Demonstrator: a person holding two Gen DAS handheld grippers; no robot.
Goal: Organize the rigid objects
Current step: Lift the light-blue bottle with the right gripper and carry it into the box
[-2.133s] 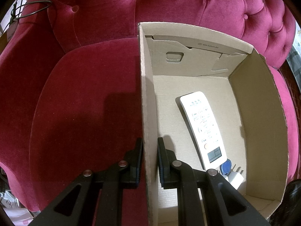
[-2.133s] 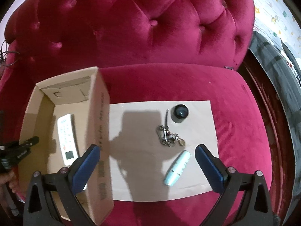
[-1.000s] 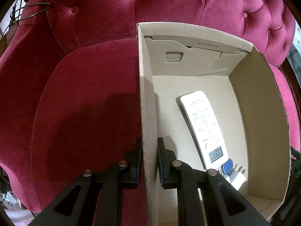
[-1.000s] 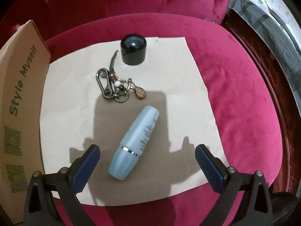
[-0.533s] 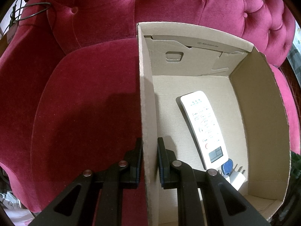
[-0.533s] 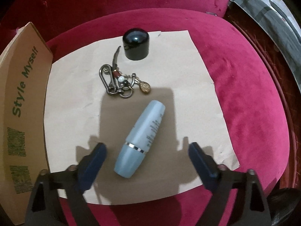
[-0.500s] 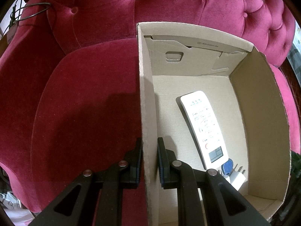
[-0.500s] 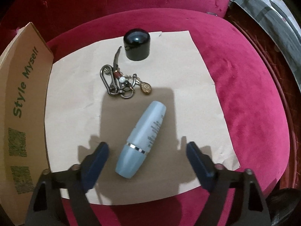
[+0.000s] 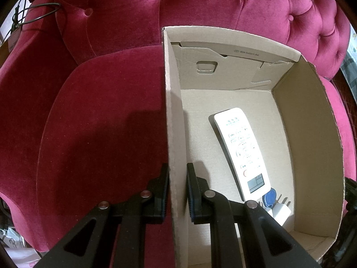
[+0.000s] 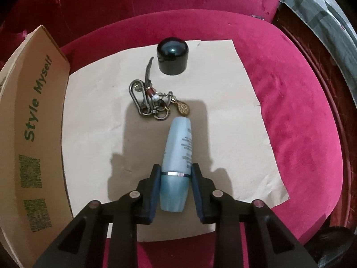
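My left gripper (image 9: 177, 174) is shut on the left wall of an open cardboard box (image 9: 173, 120) on the red sofa seat. Inside the box lie a white remote (image 9: 242, 149), a blue tag (image 9: 268, 199) and a white plug adapter (image 9: 281, 211). My right gripper (image 10: 175, 174) is shut on a pale blue bottle (image 10: 178, 147) that lies on a tan paper sheet (image 10: 96, 120). Beyond the bottle lie a keychain bundle (image 10: 154, 102) and a black domed cap (image 10: 172, 54).
The box's outer side (image 10: 29, 134), printed "Style Myself", stands left of the paper. The tufted sofa back (image 9: 200, 6) rises behind the box. A cable (image 9: 33, 15) hangs at far left. Dark wood trim and a patterned cloth (image 10: 323, 11) are at the right.
My right gripper dropped toward the paper and its jaws closed from wide open onto the pale blue bottle. The left gripper and the box have not moved.
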